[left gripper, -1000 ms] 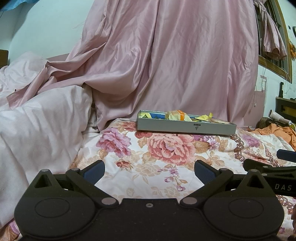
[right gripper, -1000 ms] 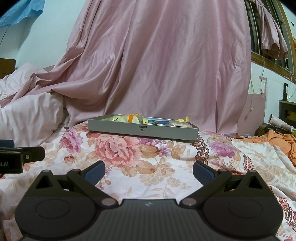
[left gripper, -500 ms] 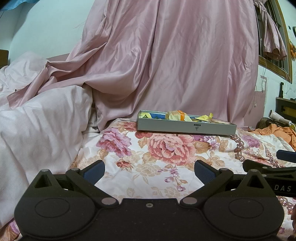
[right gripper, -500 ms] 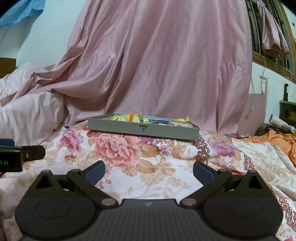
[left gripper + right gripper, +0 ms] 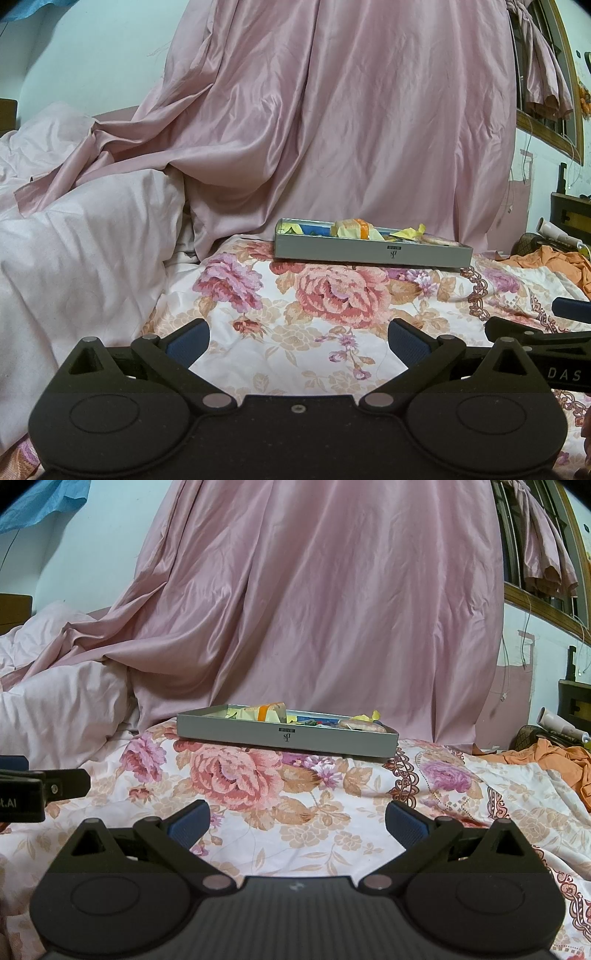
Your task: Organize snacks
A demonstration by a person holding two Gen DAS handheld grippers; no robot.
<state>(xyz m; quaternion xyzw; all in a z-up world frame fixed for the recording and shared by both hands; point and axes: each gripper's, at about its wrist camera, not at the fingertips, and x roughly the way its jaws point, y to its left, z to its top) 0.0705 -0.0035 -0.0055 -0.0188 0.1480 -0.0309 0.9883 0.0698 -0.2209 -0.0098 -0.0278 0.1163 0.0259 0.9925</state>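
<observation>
- The tray (image 5: 373, 252) of snacks (image 5: 351, 229) sat mid-frame on the bed (image 5: 332, 295)
- Wrappers looked light, crinkly, crushable; pinching a wrapper edge seemed best
- Left gripper (image 5: 298, 338) and right gripper (image 5: 297, 821) gaped wide, empty

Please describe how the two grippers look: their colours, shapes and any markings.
Both are matte black, with two round discs and angled linkage arms joined by silver pins. The fingers carry blue ribbed pads. The right gripper has a ribbed body; the left gripper has a smoother one. White lettering marks their sides.
</observation>
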